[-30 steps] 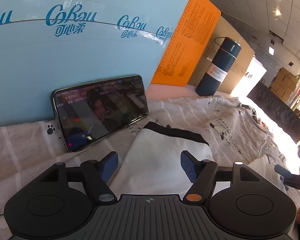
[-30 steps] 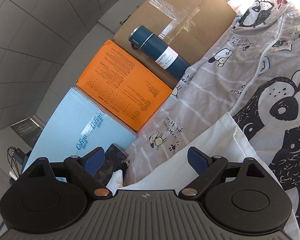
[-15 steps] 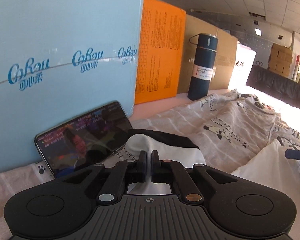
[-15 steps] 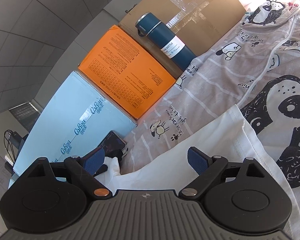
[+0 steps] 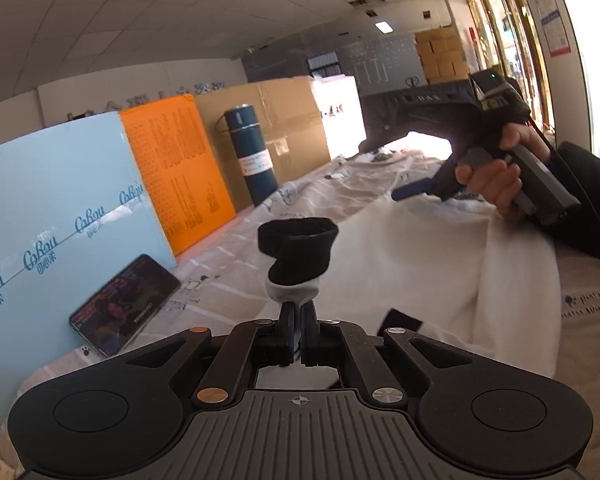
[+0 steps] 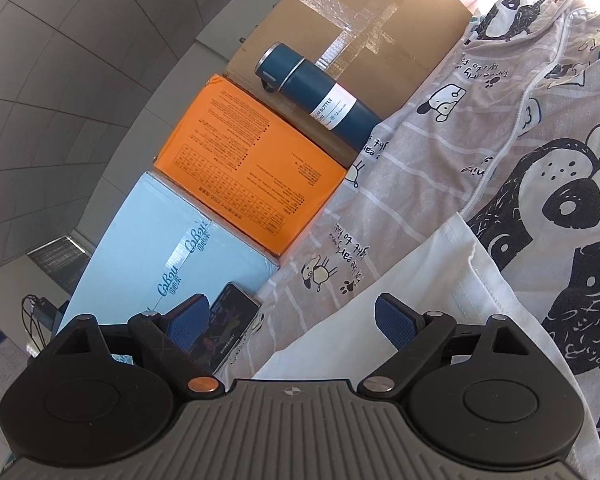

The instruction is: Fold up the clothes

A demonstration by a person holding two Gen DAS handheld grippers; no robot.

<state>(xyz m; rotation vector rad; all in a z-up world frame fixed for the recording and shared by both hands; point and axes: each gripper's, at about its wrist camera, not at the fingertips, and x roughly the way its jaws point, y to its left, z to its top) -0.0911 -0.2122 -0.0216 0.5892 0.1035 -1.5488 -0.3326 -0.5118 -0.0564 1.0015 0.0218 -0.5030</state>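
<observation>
Left gripper (image 5: 297, 312) lifted white garment (image 5: 420, 256) sleeve; right gripper (image 6: 296, 320) jaws apart.

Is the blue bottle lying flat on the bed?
No, the blue bottle stands upright against the brown cardboard box.

Warehouse-like office: stacked cartons (image 5: 440, 56), ceiling tiles (image 5: 180, 12)

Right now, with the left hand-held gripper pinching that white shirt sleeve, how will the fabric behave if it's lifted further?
Likely floppy: the sleeve bunches above the left hand-held gripper, its black cuff curling. The white shirt sags in soft folds, so it should trail and drape rather than hold shape. Probably light; a thin pinch holds it.
</observation>
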